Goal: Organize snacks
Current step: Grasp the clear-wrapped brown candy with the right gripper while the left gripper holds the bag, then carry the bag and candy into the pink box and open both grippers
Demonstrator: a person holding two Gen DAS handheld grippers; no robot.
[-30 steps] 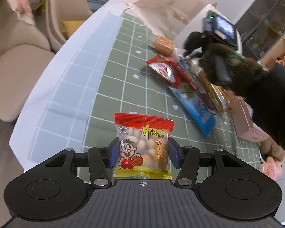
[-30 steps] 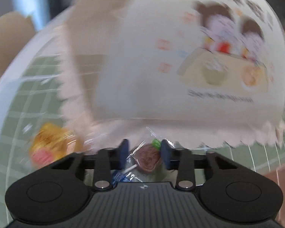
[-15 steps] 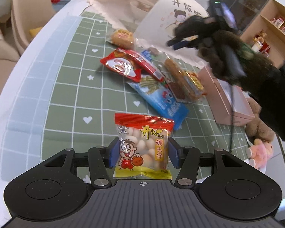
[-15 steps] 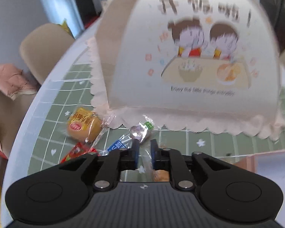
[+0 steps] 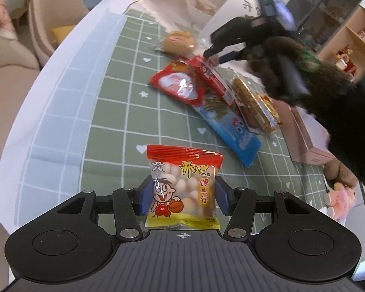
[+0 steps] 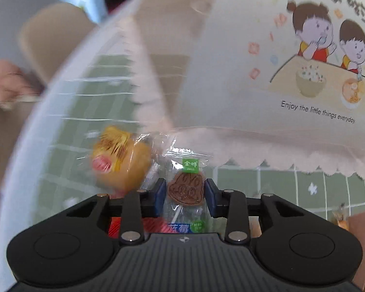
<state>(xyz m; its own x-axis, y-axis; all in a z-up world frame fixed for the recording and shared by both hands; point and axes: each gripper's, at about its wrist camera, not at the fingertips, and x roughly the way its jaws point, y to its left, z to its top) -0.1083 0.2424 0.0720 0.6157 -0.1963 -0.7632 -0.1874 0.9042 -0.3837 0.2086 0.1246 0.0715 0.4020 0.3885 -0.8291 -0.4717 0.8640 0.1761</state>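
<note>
My left gripper [image 5: 183,189] is shut on a red and yellow snack bag [image 5: 182,182] with a cartoon boy, held upright above the green checked tablecloth [image 5: 109,121]. In the right wrist view a wrapped brown heart-shaped lollipop [image 6: 186,189] lies between the blue pads of my right gripper [image 6: 184,192]. Its jaws are opening and a small gap shows on each side of the sweet. In the left wrist view the right gripper [image 5: 213,51], in a dark furry-sleeved hand, hovers at the far end of the snack pile.
The pile holds a wrapped bun [image 5: 178,41], a red packet [image 5: 180,85], a blue packet [image 5: 231,126] and a cracker pack [image 5: 255,104]. A printed food cover [image 6: 255,60] stands just behind. At the right are a pink box [image 5: 306,141] and plush toys [image 5: 340,182]. Chairs [image 5: 53,12] stand left.
Half a second ago the right jaws were shut just short of the lollipop; now they stand parted with it between them, closer to the bun. The left gripper shifted slightly, still holding the bag.
</note>
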